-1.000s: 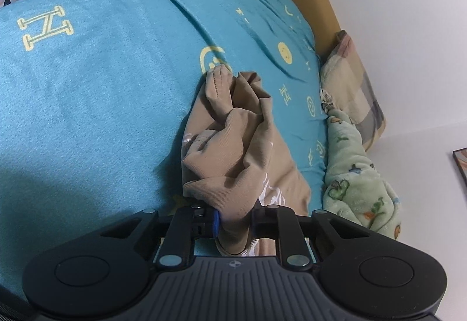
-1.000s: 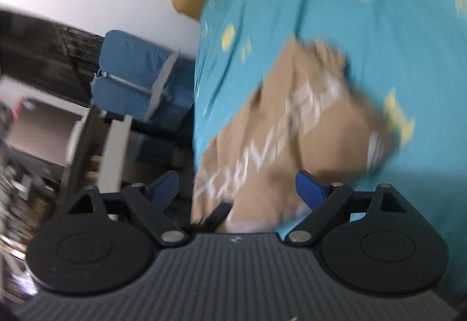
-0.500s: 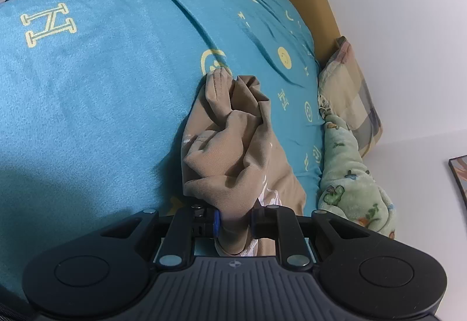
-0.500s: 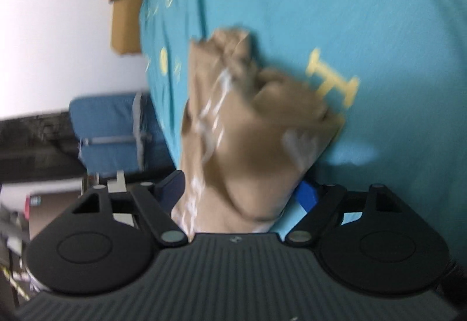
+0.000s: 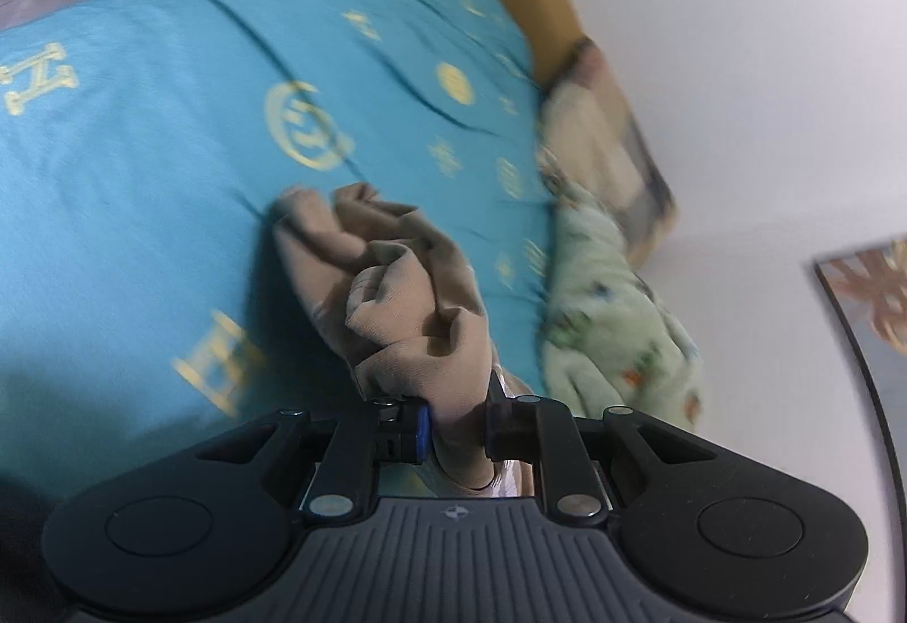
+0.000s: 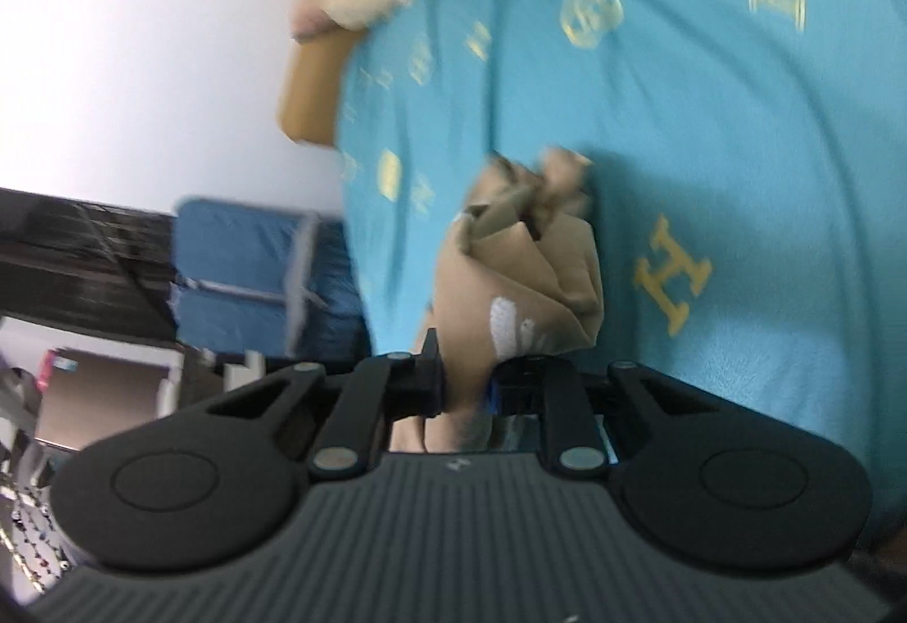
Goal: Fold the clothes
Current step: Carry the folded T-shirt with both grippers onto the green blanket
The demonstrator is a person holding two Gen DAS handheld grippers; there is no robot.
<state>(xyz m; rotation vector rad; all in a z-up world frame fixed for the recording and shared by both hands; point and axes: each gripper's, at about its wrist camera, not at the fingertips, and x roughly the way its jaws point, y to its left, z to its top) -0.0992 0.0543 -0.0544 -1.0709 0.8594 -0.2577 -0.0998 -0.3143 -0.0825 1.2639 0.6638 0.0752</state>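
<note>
A crumpled tan garment point(image 5: 397, 294) with white print hangs bunched over the teal bedspread point(image 5: 142, 203). My left gripper point(image 5: 456, 433) is shut on one edge of it, the cloth pinched between the pads. In the right wrist view the same tan garment point(image 6: 527, 271) rises from my right gripper point(image 6: 466, 390), whose jaws are closing onto a fold of it, the pads pressing the cloth. The far end of the garment still touches the bed.
A light green printed blanket point(image 5: 618, 334) and a plaid pillow point(image 5: 612, 152) lie at the bed's far edge by the white wall. A folded blue chair point(image 6: 255, 271) and dark furniture stand beyond the bed's side in the right wrist view.
My right gripper went from wide open to closed around a fold of the tan garment. My left gripper rose, lifting its end of the garment off the bed.
</note>
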